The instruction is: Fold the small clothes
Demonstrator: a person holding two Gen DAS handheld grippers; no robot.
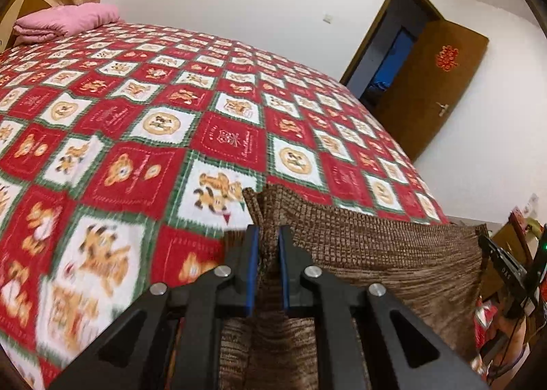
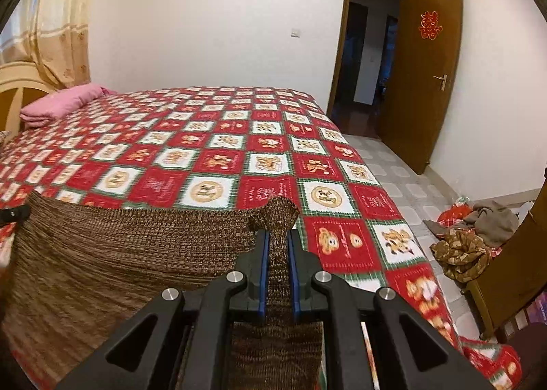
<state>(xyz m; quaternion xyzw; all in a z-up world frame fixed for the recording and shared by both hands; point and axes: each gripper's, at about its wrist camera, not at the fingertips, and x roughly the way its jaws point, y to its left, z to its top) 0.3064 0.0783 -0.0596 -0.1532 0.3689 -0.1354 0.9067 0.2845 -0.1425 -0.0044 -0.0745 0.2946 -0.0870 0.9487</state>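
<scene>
Above the checked bedspread (image 2: 218,157), the left gripper (image 1: 266,246) and right gripper (image 2: 277,249) each clamp a corner of the brown knit garment (image 2: 119,253), stretched between them; its lower edge is cut off.

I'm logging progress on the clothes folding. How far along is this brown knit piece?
Done: both grippers have hold of the brown knit garment. The left gripper and right gripper each pinch an upper corner. In hand: it hangs stretched between them over the checkered bedspread. Left: no fold shows yet; more clothes lie on the floor.
</scene>
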